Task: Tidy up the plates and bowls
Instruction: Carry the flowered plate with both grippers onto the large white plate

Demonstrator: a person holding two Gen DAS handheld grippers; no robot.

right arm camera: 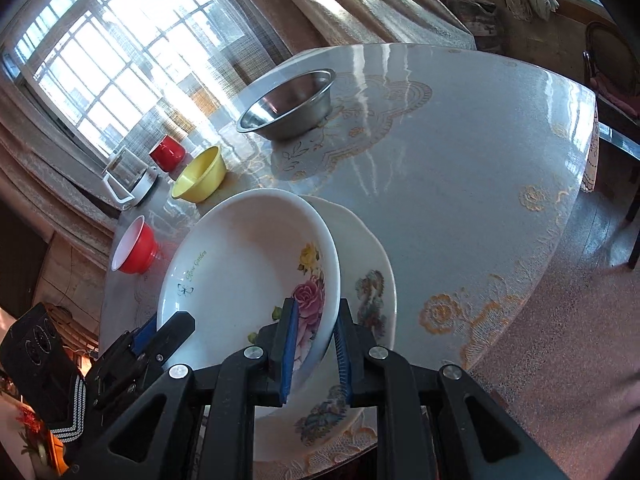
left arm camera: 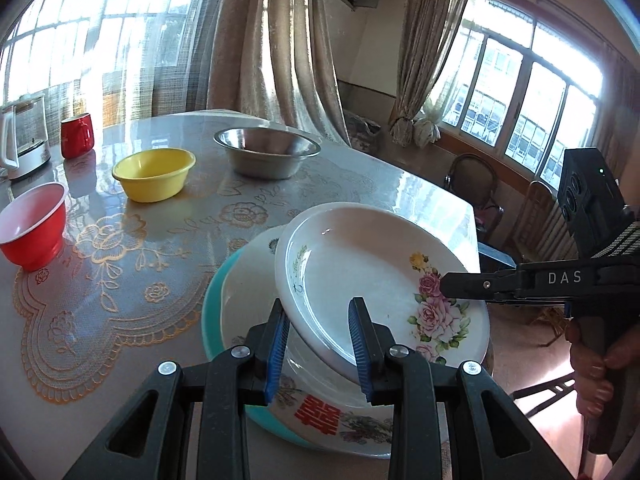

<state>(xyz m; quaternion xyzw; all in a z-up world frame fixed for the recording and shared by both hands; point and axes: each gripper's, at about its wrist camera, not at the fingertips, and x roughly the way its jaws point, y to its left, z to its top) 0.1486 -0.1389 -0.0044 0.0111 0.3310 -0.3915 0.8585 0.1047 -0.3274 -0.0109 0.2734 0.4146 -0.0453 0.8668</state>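
Both grippers pinch the rose plate [left arm camera: 360, 264]: left gripper [left arm camera: 319, 350] on its near rim, right gripper [right arm camera: 316, 350] opposite (tilted), just above the white plate [right arm camera: 372, 280] stacked on a teal one [left arm camera: 212, 320].

My two wrist cameras look down along their jaws, close over the rose plate [left arm camera: 372, 280] (shared), across the desk [right arm camera: 460, 208].

Hidden under the rose plate

The rose plate [left arm camera: 360, 276] covers most of the plate beneath [left arm camera: 248, 304], and the teal plate [left arm camera: 212, 308] shows only as a rim sliver. The kettle [left arm camera: 22, 140] runs off the left wrist view's edge.
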